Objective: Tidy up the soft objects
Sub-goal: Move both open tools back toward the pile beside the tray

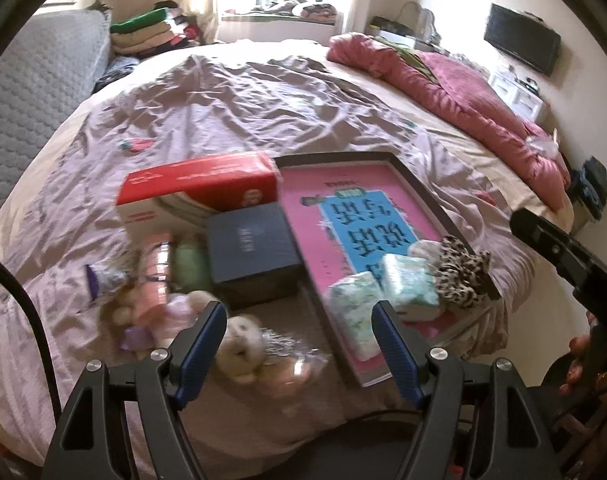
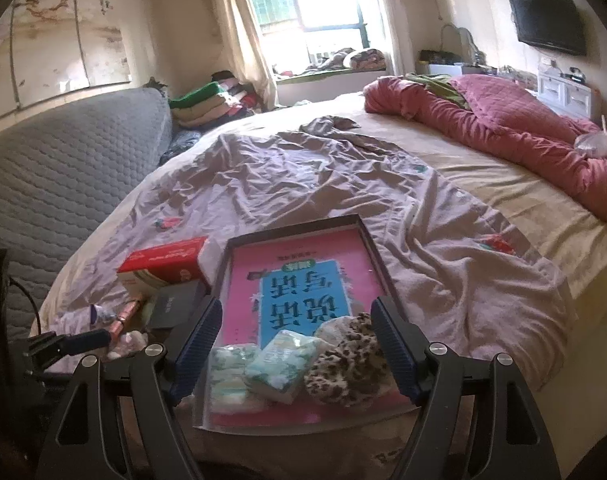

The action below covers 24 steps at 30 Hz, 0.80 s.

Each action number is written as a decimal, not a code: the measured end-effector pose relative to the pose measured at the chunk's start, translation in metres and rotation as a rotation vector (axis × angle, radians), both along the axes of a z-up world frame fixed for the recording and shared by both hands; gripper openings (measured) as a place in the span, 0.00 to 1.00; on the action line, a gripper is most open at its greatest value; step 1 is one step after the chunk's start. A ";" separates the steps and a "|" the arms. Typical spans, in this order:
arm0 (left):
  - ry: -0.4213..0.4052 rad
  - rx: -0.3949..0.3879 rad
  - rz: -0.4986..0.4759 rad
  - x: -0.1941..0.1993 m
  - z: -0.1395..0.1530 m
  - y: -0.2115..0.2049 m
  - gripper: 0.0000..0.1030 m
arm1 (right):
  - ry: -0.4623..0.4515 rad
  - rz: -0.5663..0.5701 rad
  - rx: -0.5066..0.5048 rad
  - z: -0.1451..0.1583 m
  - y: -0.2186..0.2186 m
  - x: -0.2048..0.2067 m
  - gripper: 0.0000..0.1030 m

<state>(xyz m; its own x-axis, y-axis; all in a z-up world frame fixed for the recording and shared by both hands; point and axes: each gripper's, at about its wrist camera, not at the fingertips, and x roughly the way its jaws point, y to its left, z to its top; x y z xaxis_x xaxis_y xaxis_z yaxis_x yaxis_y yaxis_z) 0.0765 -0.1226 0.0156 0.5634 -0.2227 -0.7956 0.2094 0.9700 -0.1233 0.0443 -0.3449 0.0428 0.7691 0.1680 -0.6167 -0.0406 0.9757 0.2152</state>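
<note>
A dark-framed tray (image 1: 413,182) (image 2: 367,236) with a pink and blue liner lies on the bed. In its near end lie two tissue packs (image 1: 407,280) (image 2: 283,364), a leopard-print scrunchie (image 1: 461,272) (image 2: 347,364) and a pale soft item (image 2: 333,328). My left gripper (image 1: 299,320) is open above a small plush toy (image 1: 241,346) and a clear wrapped item (image 1: 299,364) left of the tray. My right gripper (image 2: 295,316) is open over the tray's near end, empty.
Left of the tray stand a red and white box (image 1: 195,188) (image 2: 163,264), a dark box (image 1: 251,252), a green bottle (image 1: 189,264) and small tubes (image 1: 155,276). A crumpled sheet (image 2: 303,176) and red quilt (image 2: 503,120) cover the bed.
</note>
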 end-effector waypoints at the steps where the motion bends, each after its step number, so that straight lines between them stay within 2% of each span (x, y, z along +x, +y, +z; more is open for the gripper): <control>1: -0.003 -0.001 0.012 -0.001 0.001 0.007 0.72 | 0.000 0.009 -0.003 0.001 0.003 0.000 0.76; 15: 0.009 -0.015 0.155 -0.014 0.002 0.089 0.72 | -0.016 0.141 -0.021 0.008 0.051 -0.005 0.76; 24: 0.021 -0.022 0.177 -0.026 -0.003 0.108 0.72 | 0.003 0.213 -0.045 0.004 0.081 -0.008 0.76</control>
<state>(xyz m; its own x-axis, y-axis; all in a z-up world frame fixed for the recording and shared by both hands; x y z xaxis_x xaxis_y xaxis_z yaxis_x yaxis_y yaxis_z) 0.0506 -0.0145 0.0127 0.5783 -0.1390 -0.8039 0.0326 0.9885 -0.1475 0.0363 -0.2637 0.0465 0.7171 0.2985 -0.6298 -0.2459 0.9539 0.1721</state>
